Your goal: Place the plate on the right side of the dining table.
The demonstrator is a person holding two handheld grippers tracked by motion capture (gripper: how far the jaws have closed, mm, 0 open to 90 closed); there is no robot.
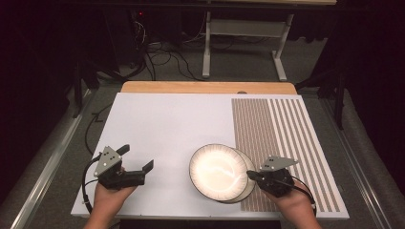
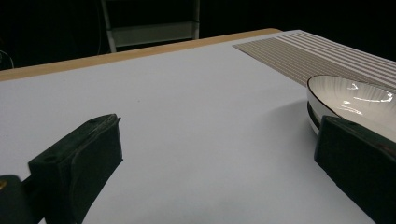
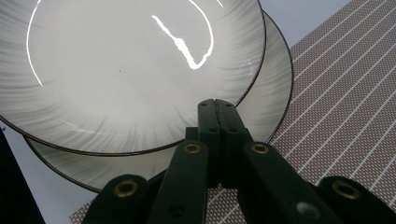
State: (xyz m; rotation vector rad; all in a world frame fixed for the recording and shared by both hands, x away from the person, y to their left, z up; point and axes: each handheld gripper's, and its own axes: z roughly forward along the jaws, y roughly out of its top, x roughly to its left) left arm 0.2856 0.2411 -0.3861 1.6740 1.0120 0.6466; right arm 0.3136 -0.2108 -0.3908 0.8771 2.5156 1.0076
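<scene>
Two glazed plates sit stacked near the front edge of the white table top [image 1: 162, 124], the upper plate [image 1: 218, 171] shifted left so that the lower plate [image 1: 249, 183] peeks out as a crescent on the right, its far side lapping onto the brown striped placemat [image 1: 286, 143]. Both are pale with a thin dark rim line and a glossy face that throws back the lamp. By their look they are ceramic: stiff, fairly heavy for their size, slick under a pad and liable to chip or crack if knocked or dropped. The rim is the only sensible place to pinch, one jaw above and one below, with the upper plate's overhanging edge the easier start.

The right gripper [image 1: 251, 175] rests at the stack's right edge, held from the table's front edge in the person's right hand [image 1: 291, 202]; its jaws are pressed together with nothing between them, their tips over the exposed lower rim. Well apart to the left, the left gripper [image 1: 138, 161] hovers low over bare table, angled towards the plates, its jaws spread wide and empty.
</scene>
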